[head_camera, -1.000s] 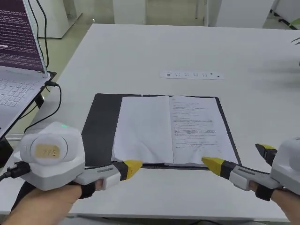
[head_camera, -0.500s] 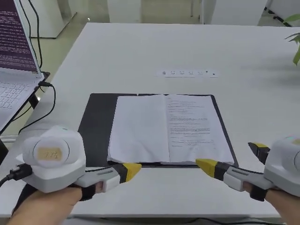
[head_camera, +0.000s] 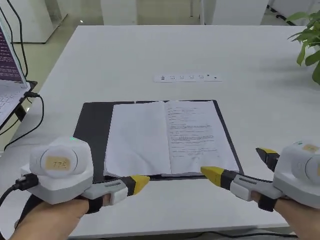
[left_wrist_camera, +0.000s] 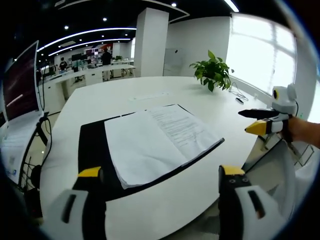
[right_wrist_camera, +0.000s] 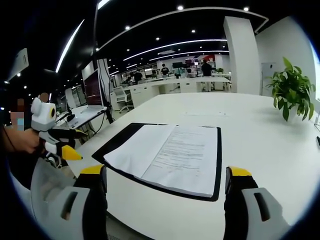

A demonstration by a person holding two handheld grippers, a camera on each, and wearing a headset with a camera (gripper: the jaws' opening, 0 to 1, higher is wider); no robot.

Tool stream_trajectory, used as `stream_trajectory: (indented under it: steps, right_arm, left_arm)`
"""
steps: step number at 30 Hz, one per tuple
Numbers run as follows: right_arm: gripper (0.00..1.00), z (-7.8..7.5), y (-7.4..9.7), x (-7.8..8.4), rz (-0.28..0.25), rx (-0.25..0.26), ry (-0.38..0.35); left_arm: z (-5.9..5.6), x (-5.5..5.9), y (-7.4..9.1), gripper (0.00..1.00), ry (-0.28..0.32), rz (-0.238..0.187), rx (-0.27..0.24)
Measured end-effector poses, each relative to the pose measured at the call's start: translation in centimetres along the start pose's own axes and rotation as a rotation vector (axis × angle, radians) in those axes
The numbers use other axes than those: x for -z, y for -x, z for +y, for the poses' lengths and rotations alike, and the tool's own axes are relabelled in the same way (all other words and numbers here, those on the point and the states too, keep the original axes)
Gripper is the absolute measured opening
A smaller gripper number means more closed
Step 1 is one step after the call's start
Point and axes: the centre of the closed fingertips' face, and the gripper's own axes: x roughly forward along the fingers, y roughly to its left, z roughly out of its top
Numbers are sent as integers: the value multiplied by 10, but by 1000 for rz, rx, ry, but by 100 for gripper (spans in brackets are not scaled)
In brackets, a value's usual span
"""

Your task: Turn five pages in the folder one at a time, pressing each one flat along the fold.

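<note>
A black folder (head_camera: 92, 132) lies open and flat on the white table (head_camera: 150, 50). Its left page (head_camera: 137, 137) is blank and its right page (head_camera: 195, 132) is printed. My left gripper (left_wrist_camera: 160, 172) hovers open in front of the folder's near left corner, with one yellow fingertip (head_camera: 139, 182) past the near edge. To the right, my right gripper (head_camera: 237, 162) is open at the near right corner, touching nothing. The right gripper view looks across the folder (right_wrist_camera: 120, 140) between the wide-apart jaws of my right gripper (right_wrist_camera: 165, 171).
A white power strip (head_camera: 186, 78) lies beyond the folder. A laptop (head_camera: 7, 75) with a black cable (head_camera: 30, 125) stands at the left edge. A green plant (head_camera: 310, 35) is at the far right. The table's front edge runs just under both grippers.
The head view has swung to the right, so the folder and laptop sit further left in the picture. Both grippers stay open near the front edge. The pages have not moved.
</note>
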Motion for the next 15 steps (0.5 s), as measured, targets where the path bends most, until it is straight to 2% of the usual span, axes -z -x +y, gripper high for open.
stream_trajectory:
  steps: [4, 15]
  right_arm:
    - [98, -2, 2, -1, 0, 4, -5]
    - [97, -3, 7, -6, -17, 9, -14]
  left_arm:
    - [-7, -4, -7, 93, -5, -6, 22]
    - [-34, -20, -38, 88, -59, 1, 93]
